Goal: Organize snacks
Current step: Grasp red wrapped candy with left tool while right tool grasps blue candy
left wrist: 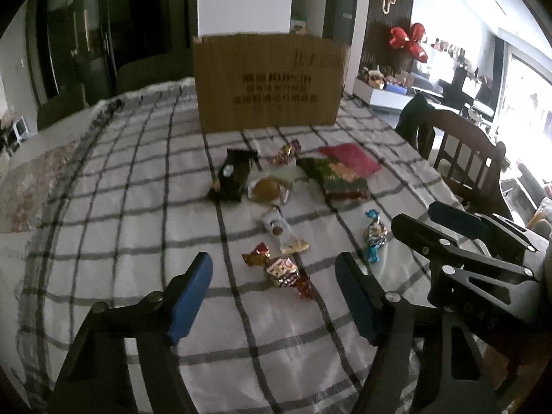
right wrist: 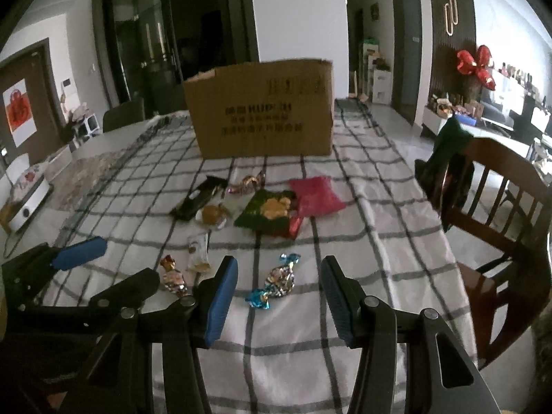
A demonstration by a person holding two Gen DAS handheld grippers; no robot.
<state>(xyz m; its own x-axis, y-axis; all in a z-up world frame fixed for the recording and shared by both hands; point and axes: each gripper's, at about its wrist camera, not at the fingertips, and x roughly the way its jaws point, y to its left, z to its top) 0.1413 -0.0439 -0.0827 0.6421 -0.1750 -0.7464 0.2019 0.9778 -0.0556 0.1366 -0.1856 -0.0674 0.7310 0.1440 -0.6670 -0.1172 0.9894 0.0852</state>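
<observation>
Both grippers unclenched, empty: left gripper [left wrist: 272, 296] straddling red-gold candy [left wrist: 280, 270] lying crosswise just ahead; right gripper [right wrist: 279, 296] framing blue-tipped candy [right wrist: 276, 283], angled diagonally.

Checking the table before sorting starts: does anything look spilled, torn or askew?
Nothing spilled or torn. The snacks simply lie scattered before the cardboard box, and the green packet overlaps the pink packet.
</observation>
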